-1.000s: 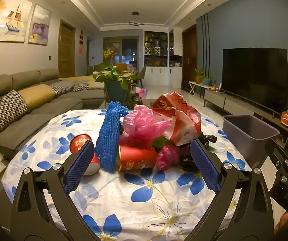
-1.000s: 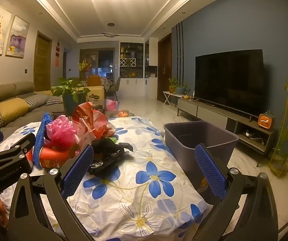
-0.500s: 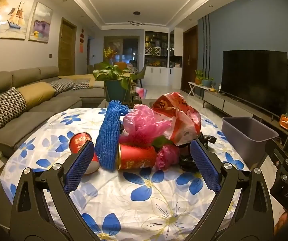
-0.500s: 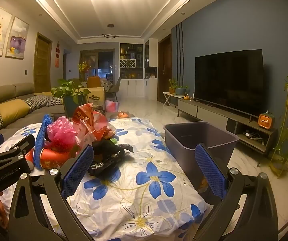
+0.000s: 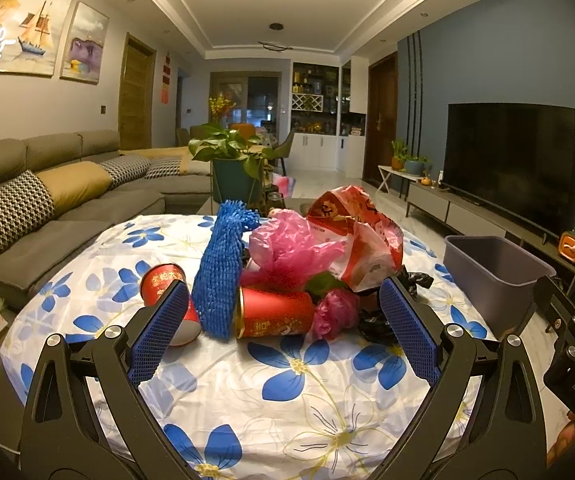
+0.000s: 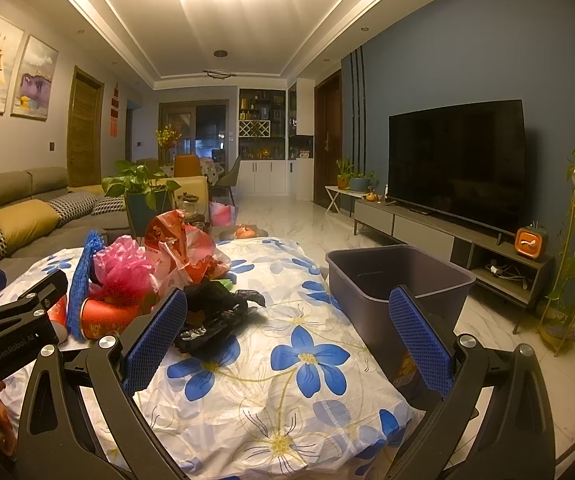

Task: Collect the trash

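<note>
Two pairs of tongs, both spread wide and empty, facing one heap of rubbish.

Left wrist view: left tongs point(image 5: 283, 320) low over the flowered cloth surface point(image 5: 287, 392), blue-padded fingers apart with nothing between them. Straight ahead, near but not touching: a red cylindrical paper cup on its side point(image 5: 275, 312), long axis running left to right across the gap between the fingers, open mouth toward the left. Leaning over that mouth, a blue foam mesh sleeve point(image 5: 223, 276), near upright. Further left, a second red paper cup point(image 5: 165, 282), partly behind the left finger. Above and behind, crumpled pink plastic film point(image 5: 291, 246) and a red-and-white printed plastic bag point(image 5: 361, 236); to the right, a small pink wad point(image 5: 337, 308) and a crumpled black plastic bag point(image 5: 375, 320). Off to the right, past the cloth's edge, an open grey plastic bin point(image 5: 495, 258).

Right wrist view: right tongs point(image 6: 287, 332) likewise apart and empty, aimed between heap and bin. Crumpled black bag point(image 6: 219, 312) just beyond the left finger, ahead and to the left; grey bin point(image 6: 399, 276) ahead and to the right, partly behind the right finger, apparently empty as far as visible.

Likely judgement: sideways cup best placed for the left tongs, black bag for the right, which also sit nearer the bin.
</note>
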